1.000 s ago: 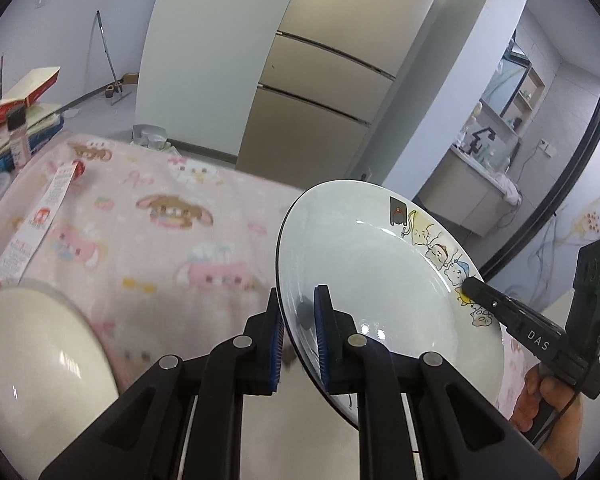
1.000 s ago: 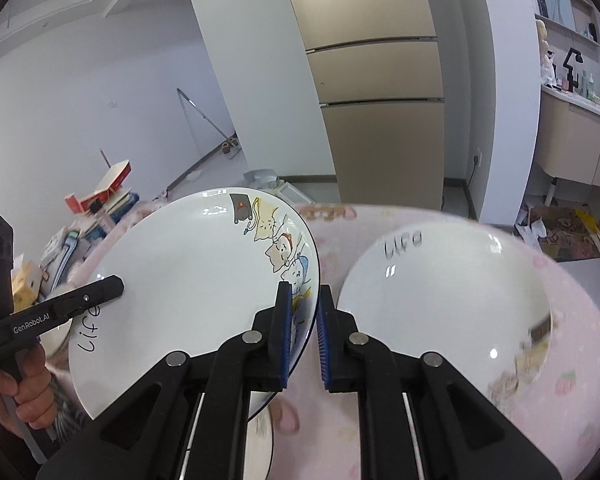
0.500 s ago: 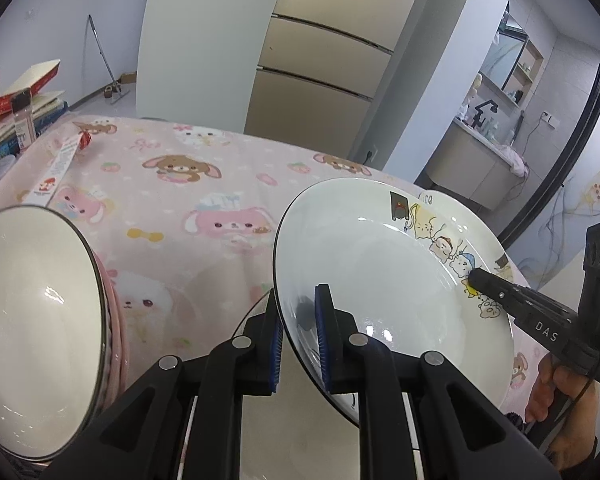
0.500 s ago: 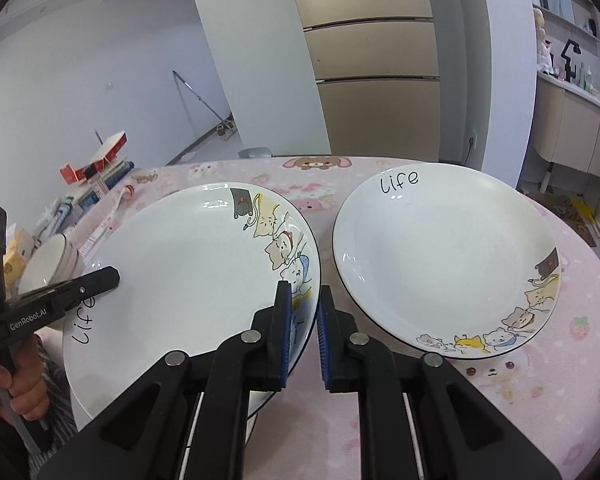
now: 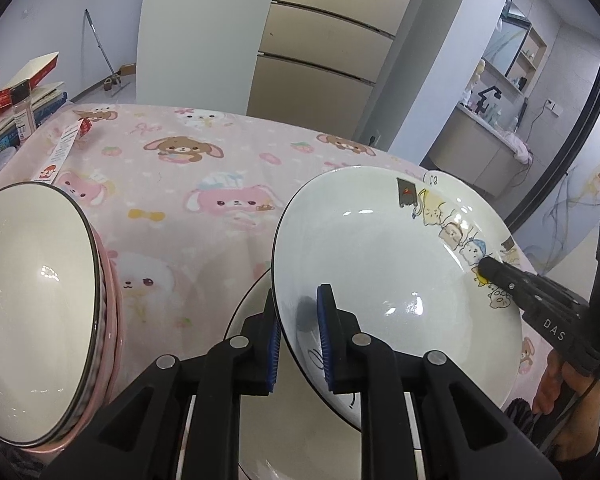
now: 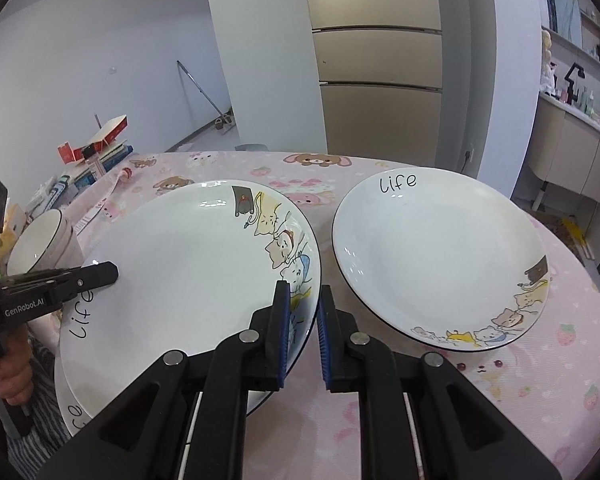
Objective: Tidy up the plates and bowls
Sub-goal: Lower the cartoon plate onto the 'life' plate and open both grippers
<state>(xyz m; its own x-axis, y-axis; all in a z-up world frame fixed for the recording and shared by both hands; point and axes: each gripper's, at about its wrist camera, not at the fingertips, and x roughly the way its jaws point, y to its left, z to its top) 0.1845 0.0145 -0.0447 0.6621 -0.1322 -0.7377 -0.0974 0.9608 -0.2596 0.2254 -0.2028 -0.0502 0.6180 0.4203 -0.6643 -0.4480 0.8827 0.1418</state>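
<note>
A white plate (image 5: 380, 264) with cartoon cats on its rim is held at both sides. My left gripper (image 5: 298, 300) is shut on its left rim, and my right gripper (image 6: 303, 300) is shut on its right rim over the cats. The held plate (image 6: 188, 264) lies slightly tilted just above another "life" plate (image 6: 70, 412) that peeks out under it. A third matching plate (image 6: 440, 256) rests on the cloth to the right. A stack of white bowls with dark rims (image 5: 32, 300) stands to the left.
A pink cartoon cloth covers the table (image 5: 180, 184). Books, red boxes and a spice jar (image 5: 22, 108) crowd the far left edge, and a paper strip (image 5: 62, 148) lies near them. A hand (image 6: 8, 376) grips the left tool. A beige fridge stands behind the table.
Both grippers have come down with the plate toward the table. The bowl stack and the plate underneath have come into fuller view. Both grips stay the same.
</note>
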